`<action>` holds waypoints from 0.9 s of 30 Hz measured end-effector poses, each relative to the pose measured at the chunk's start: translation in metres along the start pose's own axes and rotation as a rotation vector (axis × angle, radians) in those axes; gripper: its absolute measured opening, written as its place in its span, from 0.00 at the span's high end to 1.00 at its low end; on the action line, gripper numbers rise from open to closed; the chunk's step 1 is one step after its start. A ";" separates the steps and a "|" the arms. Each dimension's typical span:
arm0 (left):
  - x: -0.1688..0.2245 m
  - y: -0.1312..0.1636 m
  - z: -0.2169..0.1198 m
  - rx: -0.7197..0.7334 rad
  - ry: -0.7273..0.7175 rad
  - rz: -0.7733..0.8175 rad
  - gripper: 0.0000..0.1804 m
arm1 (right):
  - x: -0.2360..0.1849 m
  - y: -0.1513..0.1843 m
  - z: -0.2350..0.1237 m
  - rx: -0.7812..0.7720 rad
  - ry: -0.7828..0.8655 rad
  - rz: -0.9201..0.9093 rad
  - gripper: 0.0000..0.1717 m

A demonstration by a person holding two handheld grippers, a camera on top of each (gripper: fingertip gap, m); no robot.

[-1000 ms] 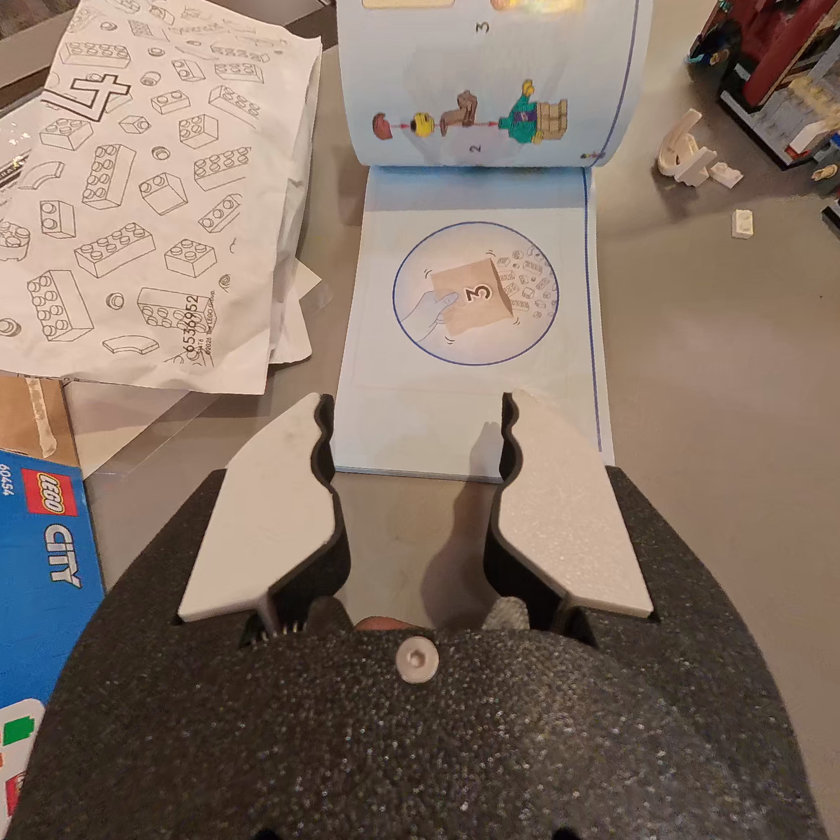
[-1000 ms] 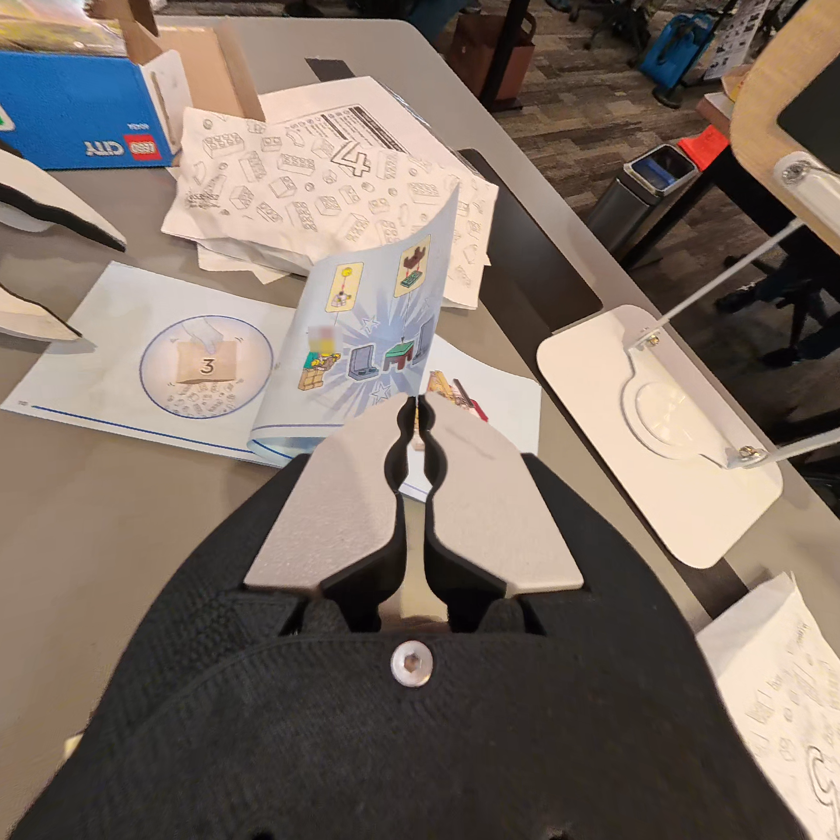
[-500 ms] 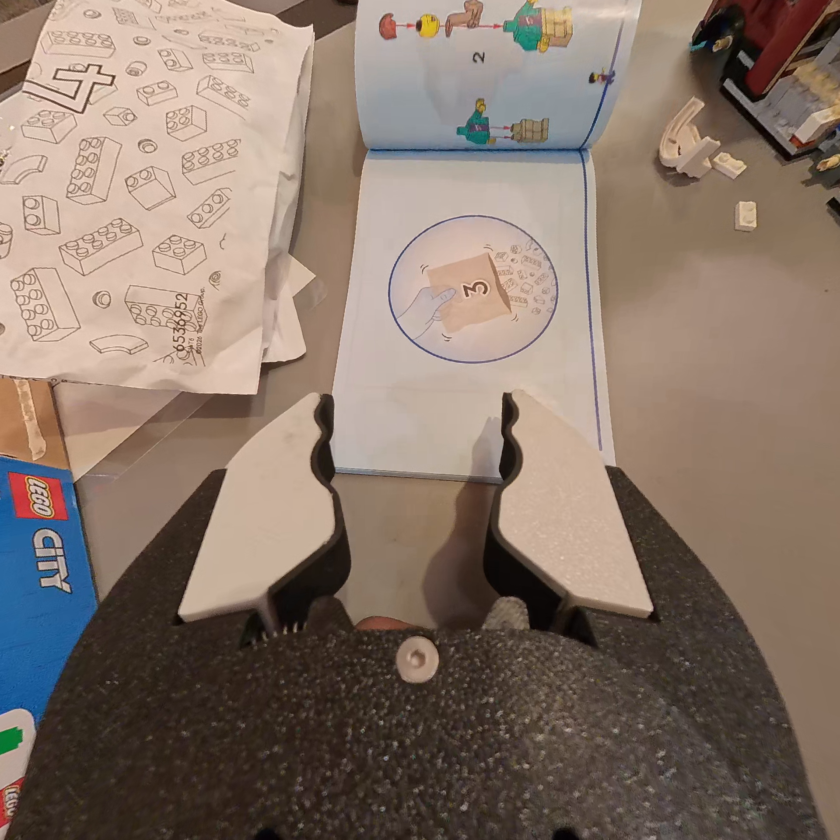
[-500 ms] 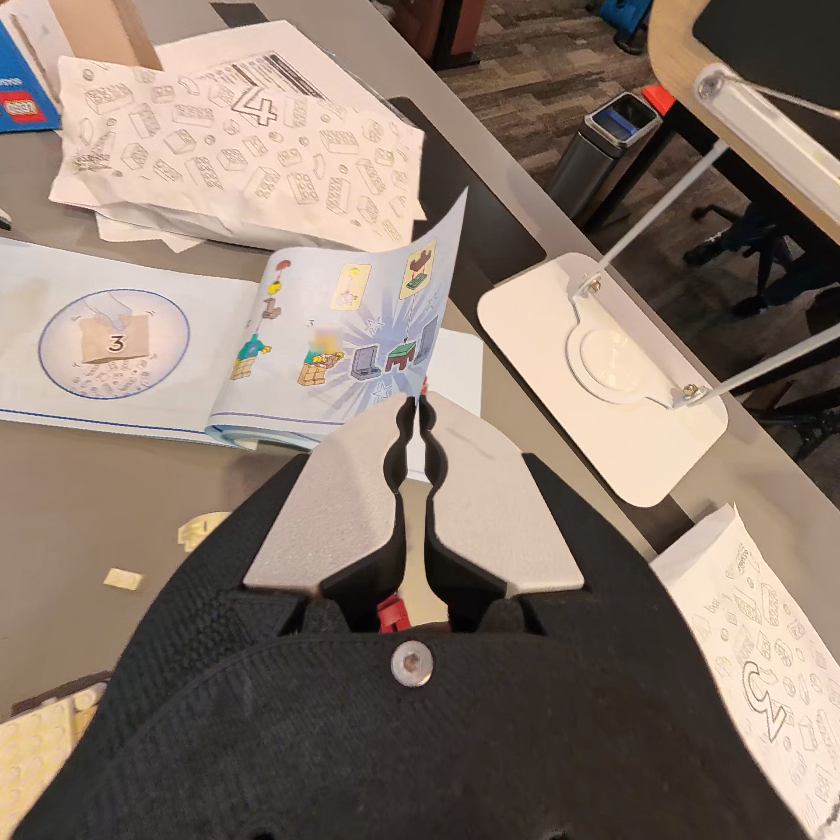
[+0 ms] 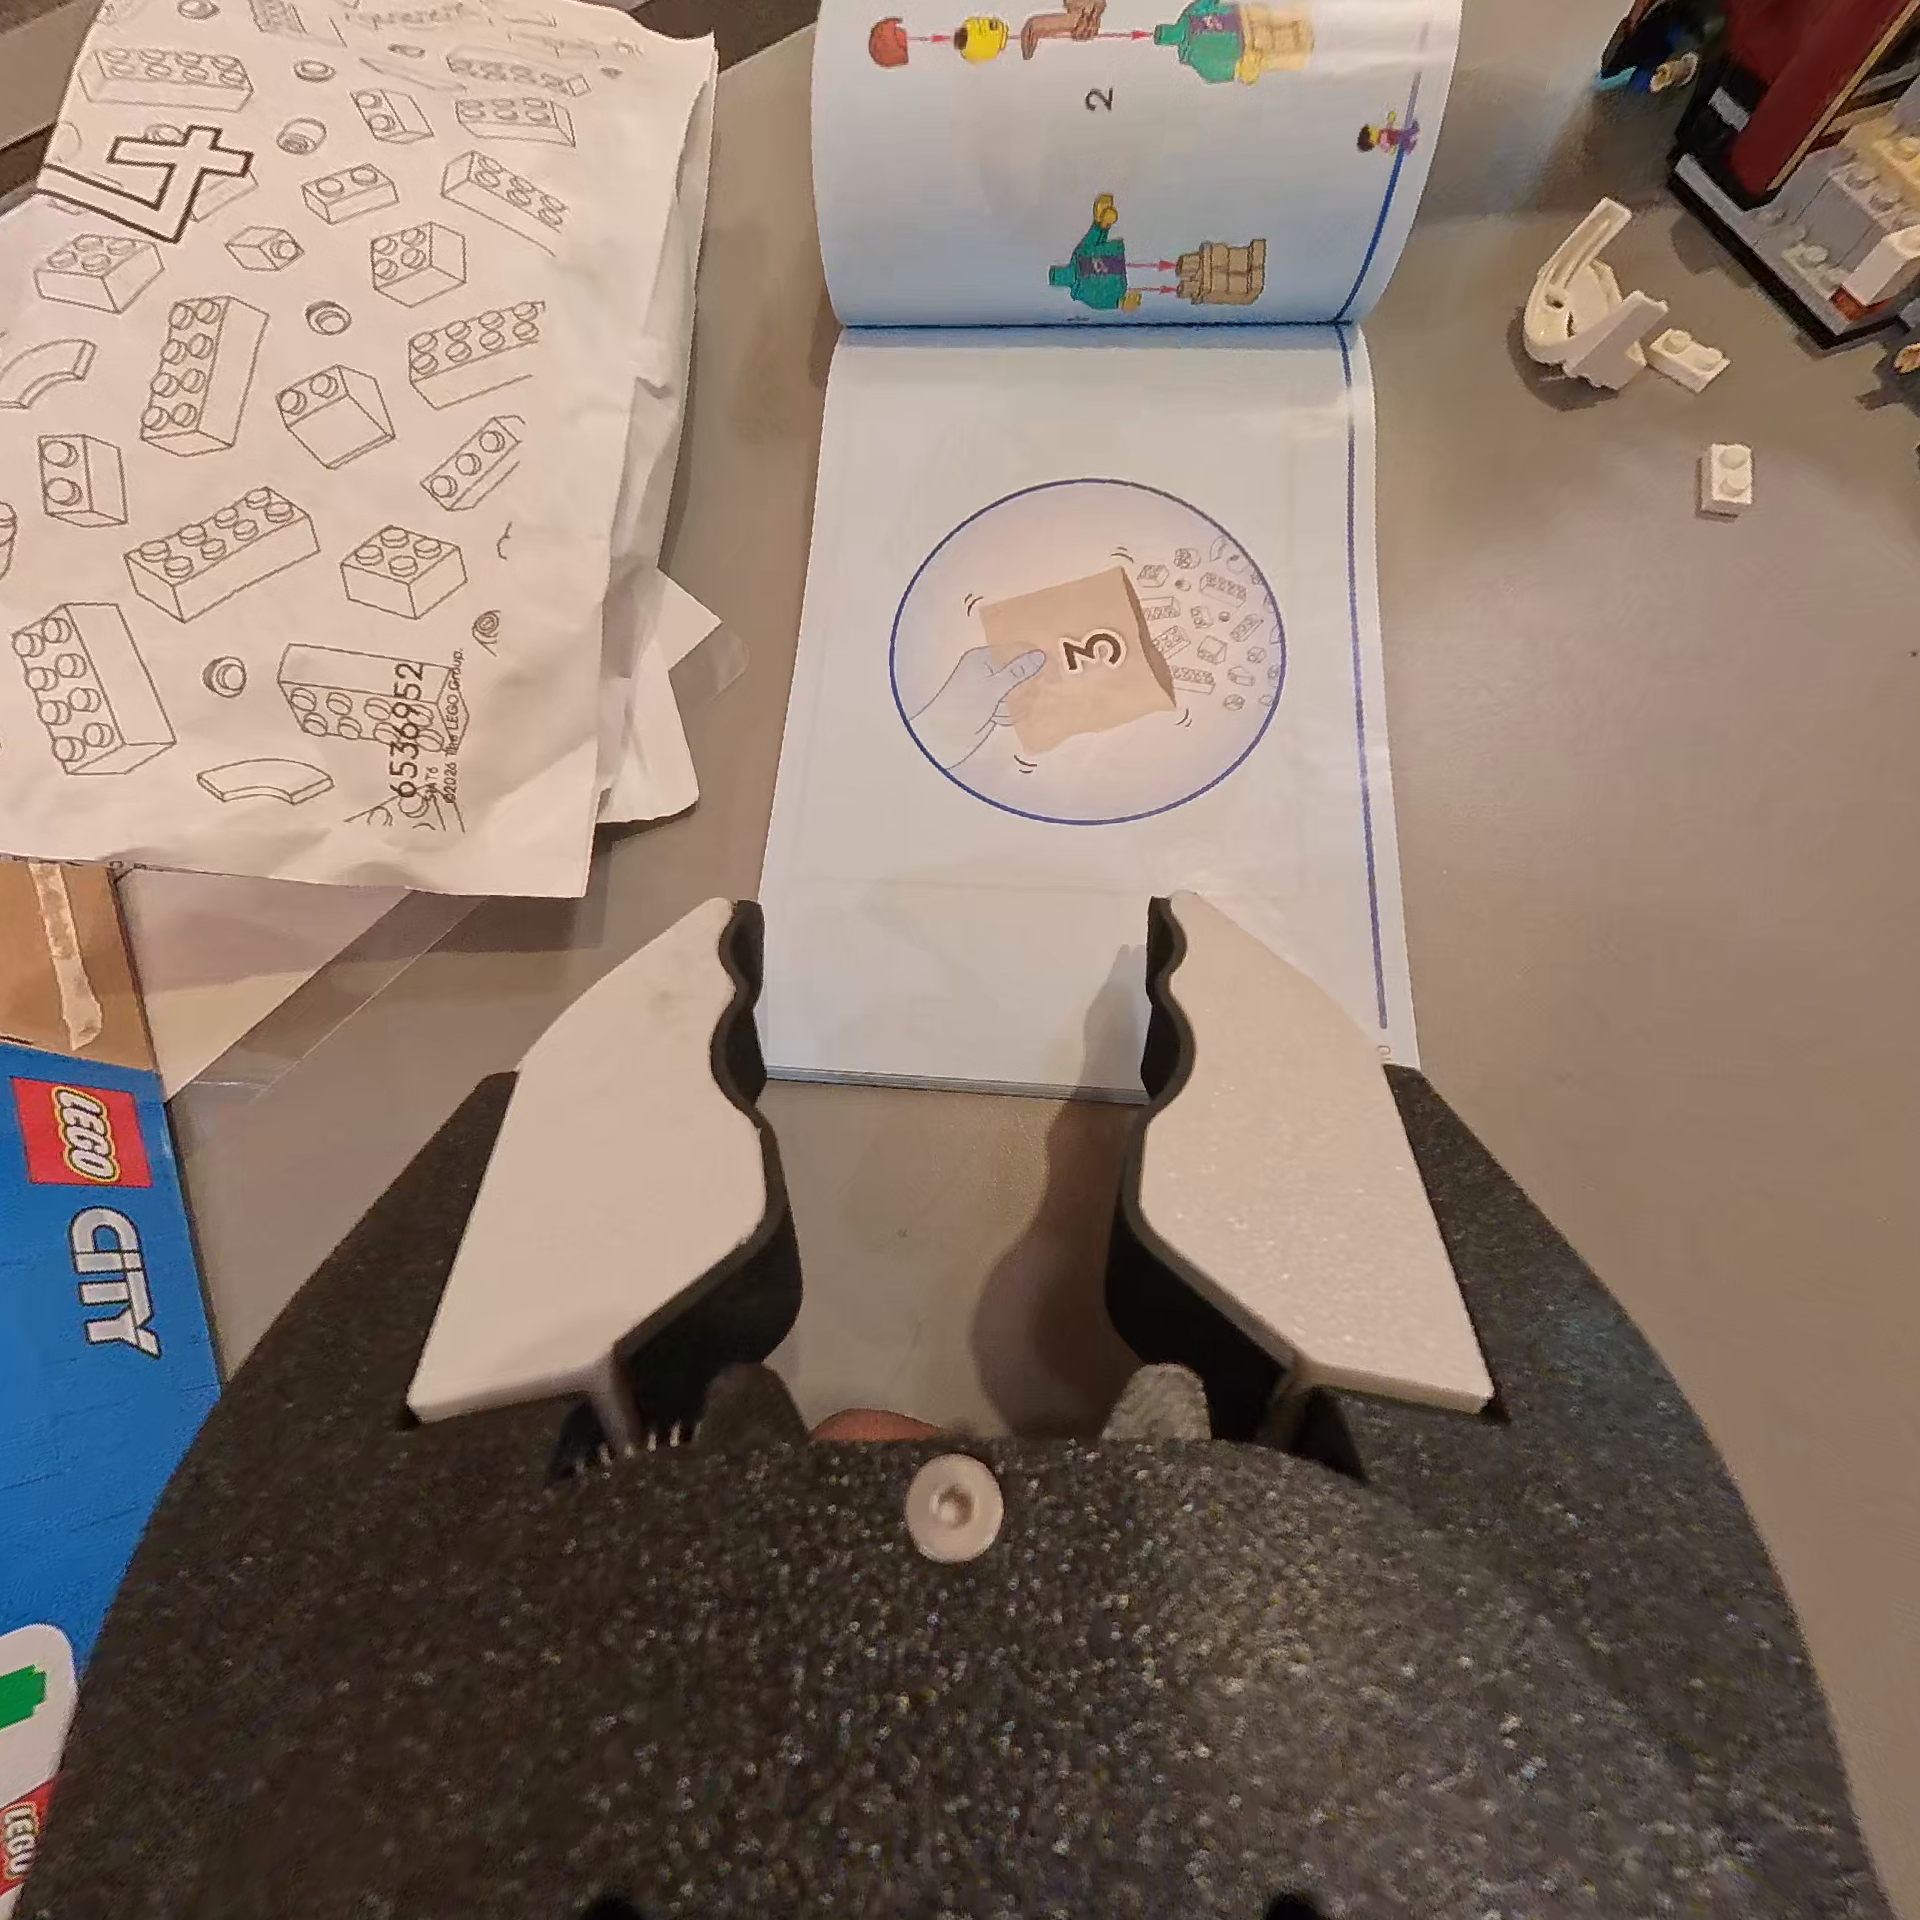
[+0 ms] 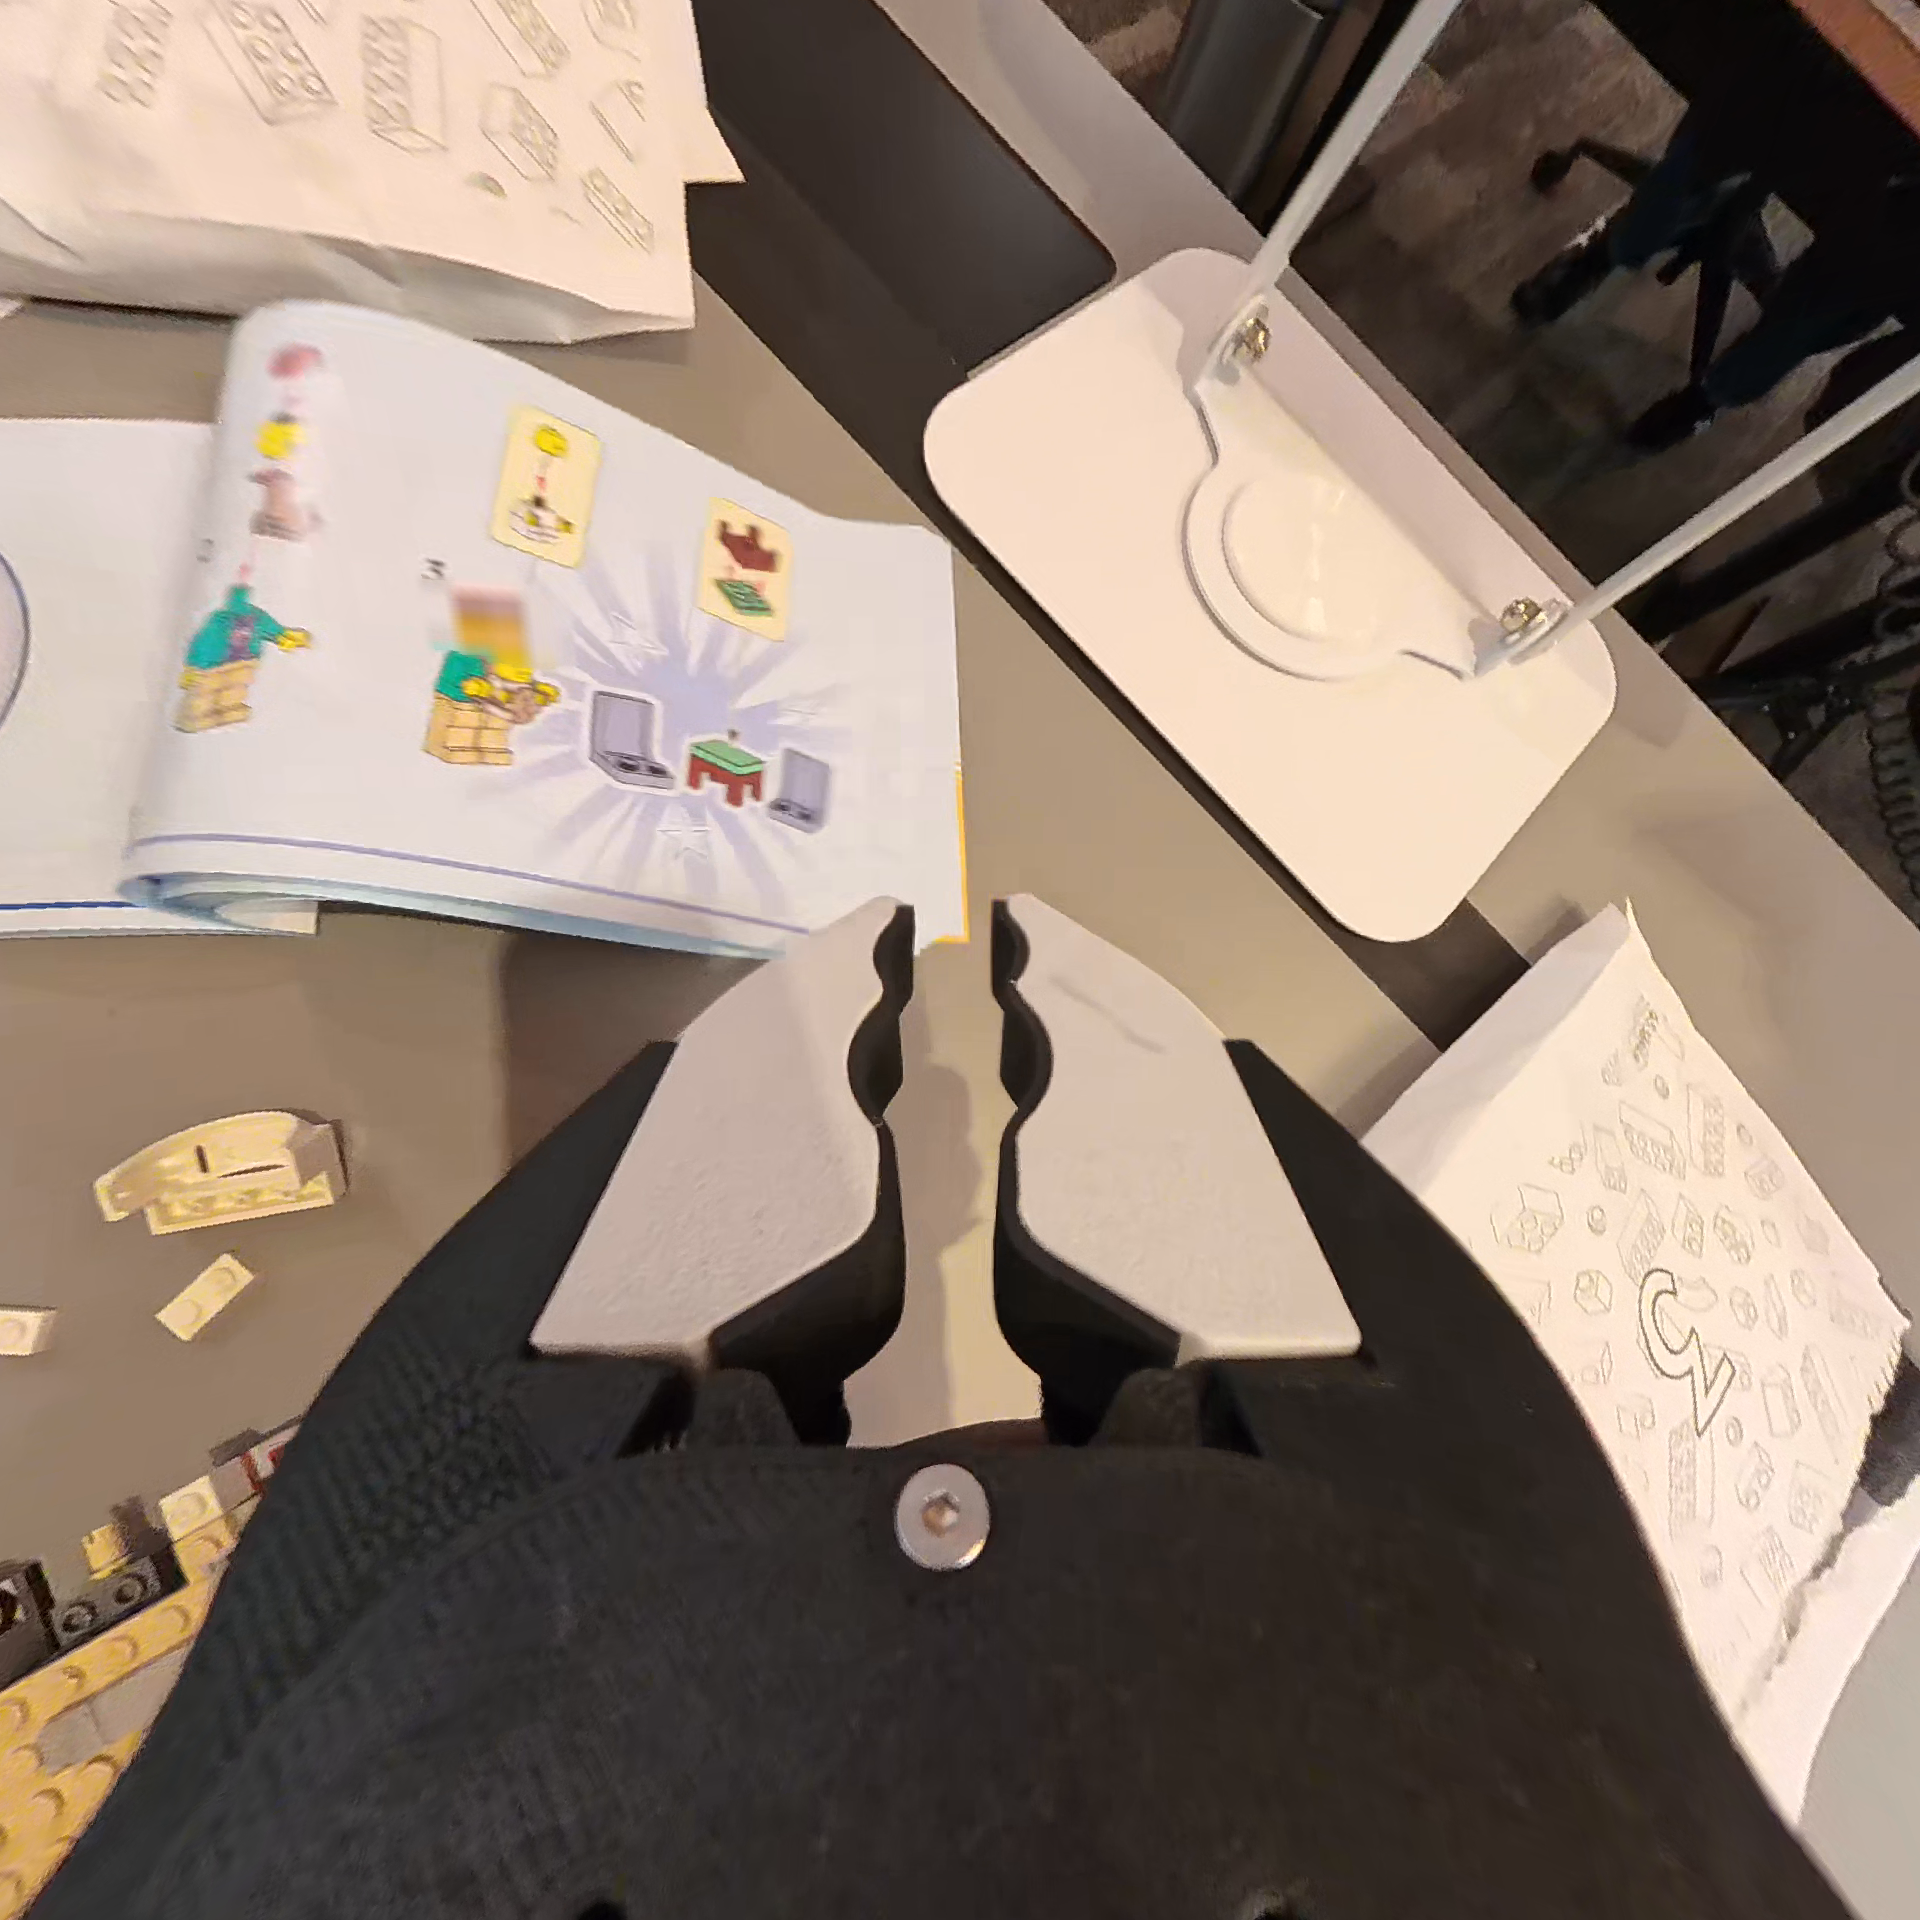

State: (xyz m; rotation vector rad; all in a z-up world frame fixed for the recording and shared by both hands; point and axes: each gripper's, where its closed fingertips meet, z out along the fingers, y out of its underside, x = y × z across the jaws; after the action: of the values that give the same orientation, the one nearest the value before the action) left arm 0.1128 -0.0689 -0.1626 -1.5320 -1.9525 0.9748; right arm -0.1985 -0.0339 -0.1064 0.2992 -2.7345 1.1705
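1. Left tool (image 5: 954, 914): jaws spread wide, nothing gripped. The near edge of an open booklet (image 5: 1070, 935) is framed between the fingertips, with no pad seen pressing on it.
2. The booklet is laid flat on the grey desk (image 5: 1662, 935); its far page is curled upward.
3. Left of the booklet, crumpled white paper bags (image 5: 312, 468) printed with brick outlines are piled. A blue box (image 5: 83, 1299) is seen at the lower left edge.
4. To the right, small cream bricks (image 5: 1600, 312) are scattered; a partly built model (image 5: 1808, 156) is set at the far right.
5. Right tool (image 6: 953, 920): jaws parted slightly, nothing gripped. The booklet's page corner (image 6: 935, 904) is seen just beyond the tips; contact cannot be told.
6. Beyond the right tool, a white lamp base (image 6: 1091, 499) is set on the desk. Another printed paper bag (image 6: 1662, 1299) is laid to the right; tan bricks (image 6: 218, 1174) to the left.
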 end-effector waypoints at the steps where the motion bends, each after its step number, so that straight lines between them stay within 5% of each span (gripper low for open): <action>1: 0.000 0.000 0.000 0.001 -0.001 0.001 0.60 | 0.001 0.000 -0.002 0.001 0.006 0.002 0.91; 8: -0.001 -0.002 0.000 0.012 -0.010 0.006 0.60 | -0.010 -0.013 -0.030 0.078 0.024 -0.025 0.90; 17: -0.003 -0.003 -0.001 0.021 -0.022 0.003 0.61 | -0.075 -0.022 -0.066 0.158 -0.085 -0.114 0.90; 27: 0.011 -0.024 -0.004 0.122 -0.008 0.070 0.61 | -0.111 0.029 -0.101 0.237 -0.169 -0.034 0.91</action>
State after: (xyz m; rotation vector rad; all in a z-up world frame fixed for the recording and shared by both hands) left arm 0.0976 -0.0600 -0.1422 -1.5383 -1.8201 1.1094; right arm -0.0916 0.0732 -0.0817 0.4923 -2.7160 1.5281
